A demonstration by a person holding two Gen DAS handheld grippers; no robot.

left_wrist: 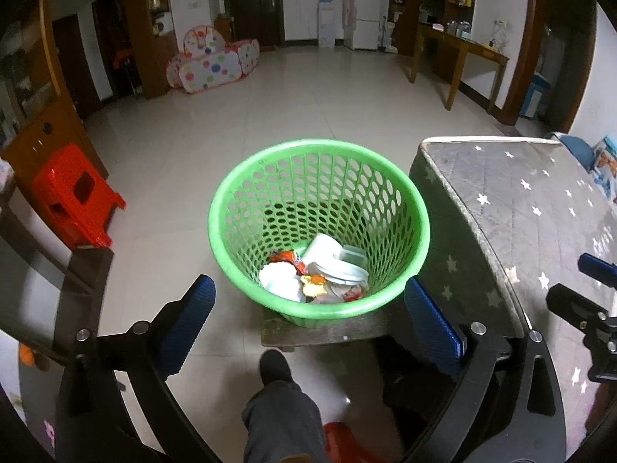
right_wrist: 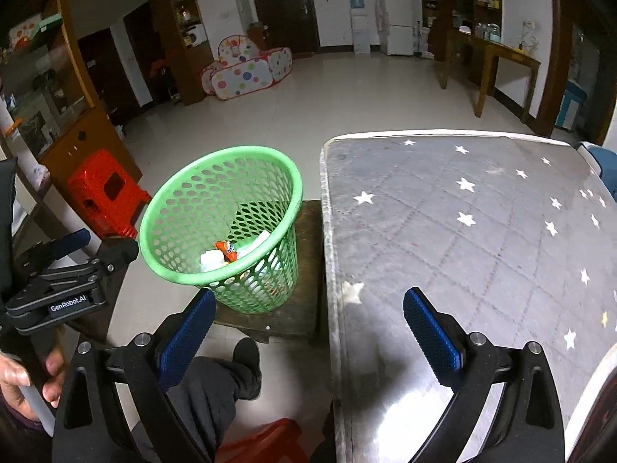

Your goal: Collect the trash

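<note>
A green perforated basket stands on a low dark wooden stool beside the table. It holds trash: white cups and lids, white paper, orange snack wrappers. My left gripper is open and empty, just above the basket's near rim. My right gripper is open and empty, over the near left edge of the star-patterned table. The basket and its trash also show in the right wrist view, with the left gripper at the far left.
The table top has a grey quilted cover with white stars. A red plastic stool stands on the left by a wooden cabinet. The person's leg and shoe are below the basket. A second red stool is underfoot.
</note>
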